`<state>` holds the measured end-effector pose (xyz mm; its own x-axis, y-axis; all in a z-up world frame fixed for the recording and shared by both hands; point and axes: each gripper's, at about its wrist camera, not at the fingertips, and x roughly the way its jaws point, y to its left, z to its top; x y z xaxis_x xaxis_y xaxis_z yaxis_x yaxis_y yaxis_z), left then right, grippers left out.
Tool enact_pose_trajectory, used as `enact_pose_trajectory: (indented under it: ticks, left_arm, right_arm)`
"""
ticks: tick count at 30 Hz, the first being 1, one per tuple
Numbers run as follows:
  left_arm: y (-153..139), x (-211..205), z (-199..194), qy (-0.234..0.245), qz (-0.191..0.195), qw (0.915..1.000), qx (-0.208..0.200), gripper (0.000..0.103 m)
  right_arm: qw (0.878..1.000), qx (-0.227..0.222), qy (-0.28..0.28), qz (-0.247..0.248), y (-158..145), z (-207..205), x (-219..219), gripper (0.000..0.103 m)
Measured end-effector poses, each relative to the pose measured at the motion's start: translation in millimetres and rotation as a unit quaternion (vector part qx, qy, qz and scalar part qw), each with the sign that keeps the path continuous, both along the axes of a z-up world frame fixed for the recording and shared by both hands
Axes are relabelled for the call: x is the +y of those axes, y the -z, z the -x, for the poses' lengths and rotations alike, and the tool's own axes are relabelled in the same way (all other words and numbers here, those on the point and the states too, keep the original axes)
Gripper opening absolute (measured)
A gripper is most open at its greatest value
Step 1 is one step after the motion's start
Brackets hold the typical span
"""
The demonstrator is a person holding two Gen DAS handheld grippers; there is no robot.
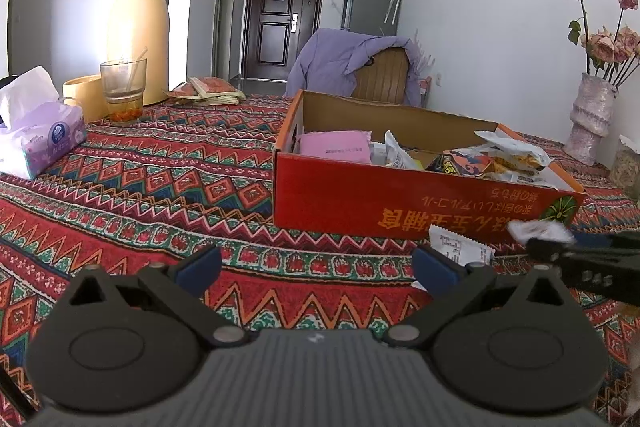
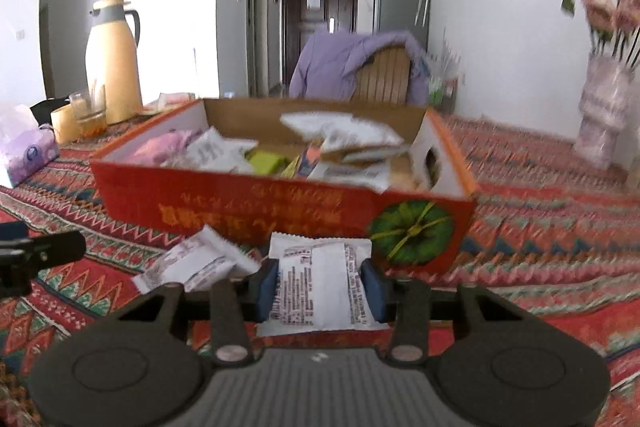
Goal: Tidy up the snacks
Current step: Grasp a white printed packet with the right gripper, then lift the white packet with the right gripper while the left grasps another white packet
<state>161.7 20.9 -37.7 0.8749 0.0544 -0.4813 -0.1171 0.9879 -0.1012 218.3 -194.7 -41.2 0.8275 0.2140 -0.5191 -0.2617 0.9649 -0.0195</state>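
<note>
The surface (image 1: 160,187), spread with a red zigzag-patterned cloth, fills the lower half of both views. On it stands the open red cardboard box (image 2: 240,203), at 12 o'clock from the right gripper and toward 2 o'clock from the left one; it holds a jumble of snack packets, among them a pink packet (image 1: 335,147) at its left end and a green one (image 2: 266,161) near the middle. At 11 o'clock in the left wrist view are a tall cream thermos (image 1: 138,31), a drinking glass (image 1: 122,89) just in front of it, and a purple tissue pack (image 1: 40,139) further left. A vase of dried roses (image 1: 590,119) stands at 2 o'clock.

The right gripper (image 2: 320,277) has its blue pads pressed against both sides of a white snack packet (image 2: 320,275), held just in front of the box's near wall. A second white packet (image 2: 192,263) lies on the cloth at its 10 o'clock, beside the box.

The left gripper (image 1: 316,269) is spread wide with nothing between its fingers, low over the cloth.
</note>
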Motion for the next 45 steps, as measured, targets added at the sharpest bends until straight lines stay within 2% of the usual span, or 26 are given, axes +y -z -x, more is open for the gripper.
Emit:
enact_pose_trajectory:
  ticks: [7, 15, 29, 37, 45]
  left_arm:
    - [1, -3, -1, 0.002, -0.007, 1.0, 0.002, 0.103]
    - [3, -7, -4, -0.003, -0.026, 0.9996, 0.007, 0.103]
    - [-9, -42, -21, 0.039, -0.062, 0.9967, 0.036, 0.103]
    - [1, -75, -44, 0.07, -0.093, 0.99, 0.079, 0.103]
    - [18, -92, -69, 0.077, -0.098, 0.9852, 0.117, 0.103]
  right_arm:
    - [0.998, -0.049, 0.023, -0.027, -3, 12, -26, 0.044]
    - [0.997, -0.06, 0.016, -0.046, 1, 15, -28, 0.044]
    - [0.996, -0.049, 0.034, -0.067, 4, 11, -38, 0.044]
    - [0.995, -0.044, 0.042, -0.081, 4, 9, -44, 0.044]
    - [0.994, -0.041, 0.045, -0.087, 5, 8, -46, 0.044]
